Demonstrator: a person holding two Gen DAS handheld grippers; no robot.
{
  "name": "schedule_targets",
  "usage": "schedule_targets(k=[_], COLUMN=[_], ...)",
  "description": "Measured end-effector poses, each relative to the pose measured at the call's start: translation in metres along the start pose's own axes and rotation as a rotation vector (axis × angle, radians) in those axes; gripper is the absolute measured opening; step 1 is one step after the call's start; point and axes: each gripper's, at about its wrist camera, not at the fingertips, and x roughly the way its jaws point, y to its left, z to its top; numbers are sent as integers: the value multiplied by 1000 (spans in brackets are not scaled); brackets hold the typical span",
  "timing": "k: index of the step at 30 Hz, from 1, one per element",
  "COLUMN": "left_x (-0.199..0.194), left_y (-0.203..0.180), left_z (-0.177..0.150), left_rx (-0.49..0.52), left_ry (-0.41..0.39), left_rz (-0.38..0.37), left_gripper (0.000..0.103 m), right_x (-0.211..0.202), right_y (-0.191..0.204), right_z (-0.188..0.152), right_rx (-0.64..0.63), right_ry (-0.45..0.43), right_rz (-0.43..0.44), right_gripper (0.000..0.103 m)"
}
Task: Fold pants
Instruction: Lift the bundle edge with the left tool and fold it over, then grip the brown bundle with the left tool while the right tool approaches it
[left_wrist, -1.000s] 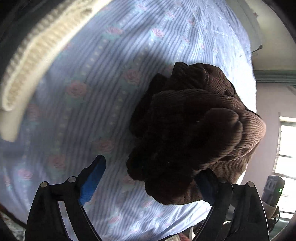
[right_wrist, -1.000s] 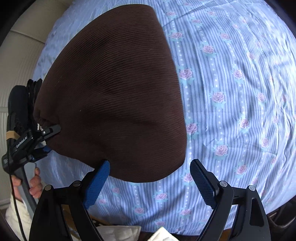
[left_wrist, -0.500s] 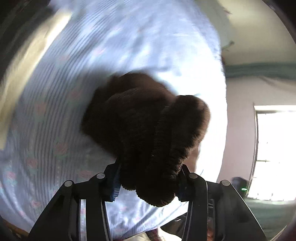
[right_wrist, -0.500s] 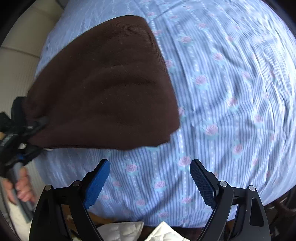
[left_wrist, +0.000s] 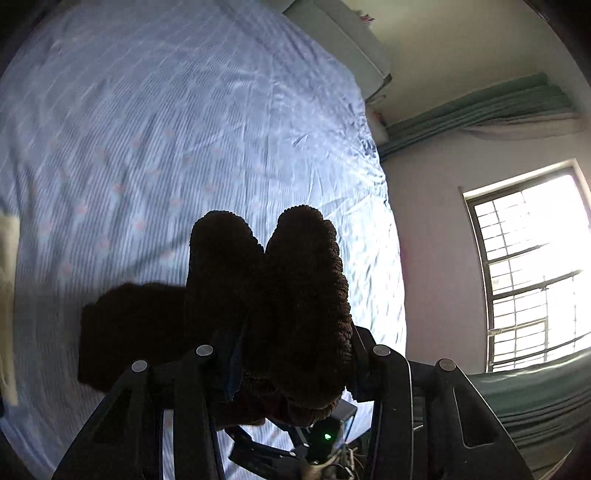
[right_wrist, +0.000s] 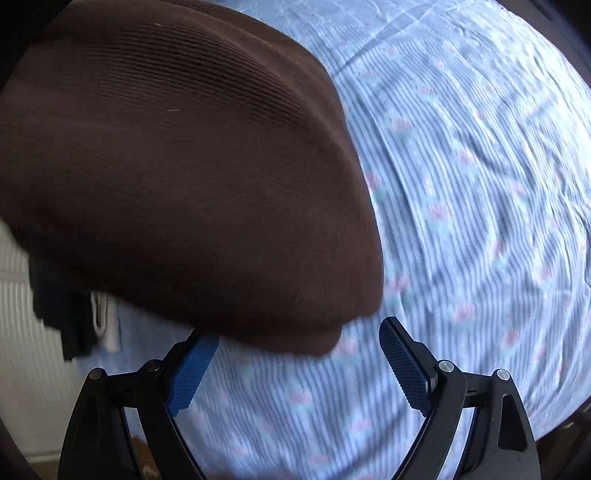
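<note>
Brown corduroy pants (left_wrist: 295, 302) fill the lower centre of the left wrist view, bunched into two thick ribbed lobes that stand up between the fingers of the left claw (left_wrist: 291, 363), which is clamped tight on the wad. A flatter dark part of the same garment shows at the lower left of that frame, low against the bed sheet (left_wrist: 166, 129); whether it rests on the sheet or hangs just above it cannot be told. In the right wrist view the pants (right_wrist: 177, 166) spread as a broad smooth panel across the upper left and centre, their lower hem just beyond the right claw (right_wrist: 295, 354), whose blue pads are spread wide with nothing between them; the left pad sits partly under the hem. The sheet is pale blue with stripes and pink roses, and it is blurred in both views. A window (left_wrist: 535, 266) glares at the right of the left view, with green curtains (left_wrist: 480, 107) above it. The step in hand looks like carrying a held edge over for a fold. To do it well, the free claw should close on the near hem corner, so both ends travel level, the panel stays taut without sagging, and the edges land square on each other.
</note>
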Motion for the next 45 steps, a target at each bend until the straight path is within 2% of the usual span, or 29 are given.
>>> schedule_targets(k=[2, 4, 8, 11, 16, 19, 22, 24, 28, 31, 35, 37, 41, 45], left_x=[-1, -4, 2, 23, 38, 34, 32, 34, 42, 52, 57, 60, 67, 72], left_y=[4, 10, 53, 85, 129, 136, 140, 147, 157, 162, 172, 175, 185, 185], left_z=[0, -6, -20, -41, -59, -68, -74, -77, -84, -89, -95, -97, -98, -96], left_rx=[15, 27, -24, -73, -144, -83, -36, -32, -49, -44, -58, -37, -54, -16], left_ry=[5, 11, 60, 124, 157, 181, 193, 204, 219, 233, 241, 244, 252, 251], left_rz=[9, 22, 50, 76, 131, 194, 246, 272, 293, 323, 333, 365, 381, 423], left_gripper=[42, 42, 41, 41, 40, 40, 39, 39, 40, 53, 62, 69, 74, 80], right_x=[-3, -24, -63, -56, -33, -27, -28, -25, -19, -13, -3, -3, -1, -10], right_y=[3, -5, -40, -60, -55, -43, -44, -39, -39, -45, -50, -49, -48, -46], right_z=[6, 9, 10, 19, 15, 8, 8, 2, -1, -1, -1, -3, -2, -4], right_rx=[-24, 2, 93, 158, 74, -11, -30, -44, -67, -60, -78, -80, -87, -94], right_ry=[-33, -103, -232, -188, -104, -87, -59, -25, -12, 9, 43, 51, 66, 78], right_rz=[-66, -97, -166, -189, -236, -274, -258, -255, -260, -255, -262, -262, -263, -271], right_gripper=[89, 89, 89, 89, 89, 89, 89, 89, 89, 89, 89, 89, 89, 89])
